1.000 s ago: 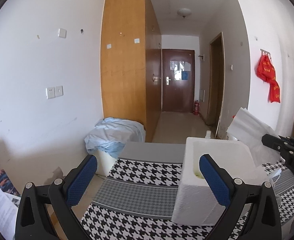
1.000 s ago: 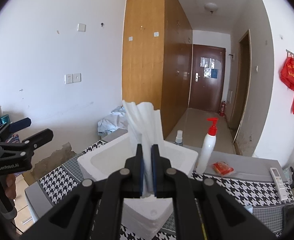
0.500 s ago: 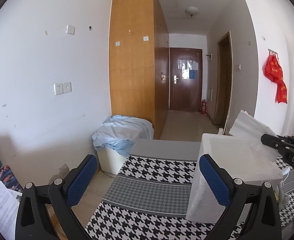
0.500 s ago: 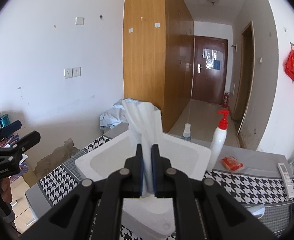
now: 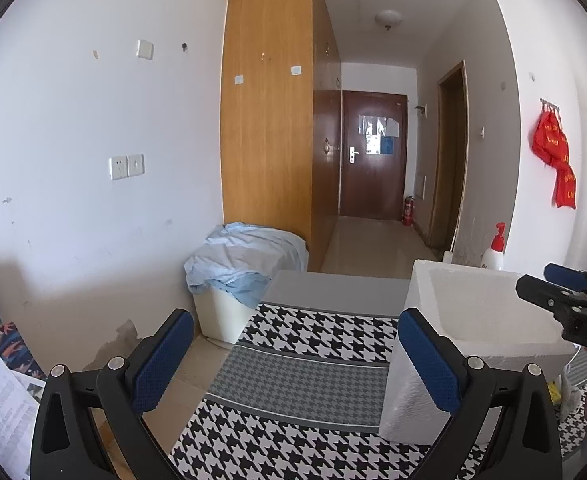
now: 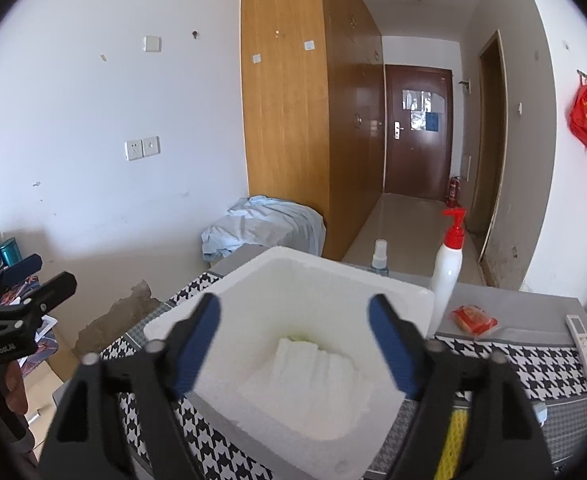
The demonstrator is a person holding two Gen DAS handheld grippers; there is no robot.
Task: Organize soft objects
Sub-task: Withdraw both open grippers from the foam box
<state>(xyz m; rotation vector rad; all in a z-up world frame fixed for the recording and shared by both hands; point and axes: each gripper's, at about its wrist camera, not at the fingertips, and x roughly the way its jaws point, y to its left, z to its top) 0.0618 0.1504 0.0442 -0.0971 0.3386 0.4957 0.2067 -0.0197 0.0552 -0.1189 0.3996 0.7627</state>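
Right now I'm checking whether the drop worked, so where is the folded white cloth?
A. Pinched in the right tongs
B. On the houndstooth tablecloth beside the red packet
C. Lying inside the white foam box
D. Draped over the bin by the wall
C: the right wrist view shows the folded white cloth lying on the floor of the white foam box, with the right tongs open and empty above it.

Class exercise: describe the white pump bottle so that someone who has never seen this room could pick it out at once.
Find the table with the black-and-white houndstooth cloth and the white foam box on it. Just beyond the box's far right corner stands the white pump bottle, upright. Its red pump top sets it apart from the smaller clear spray bottle to its left and the flat red packet lying to its right.
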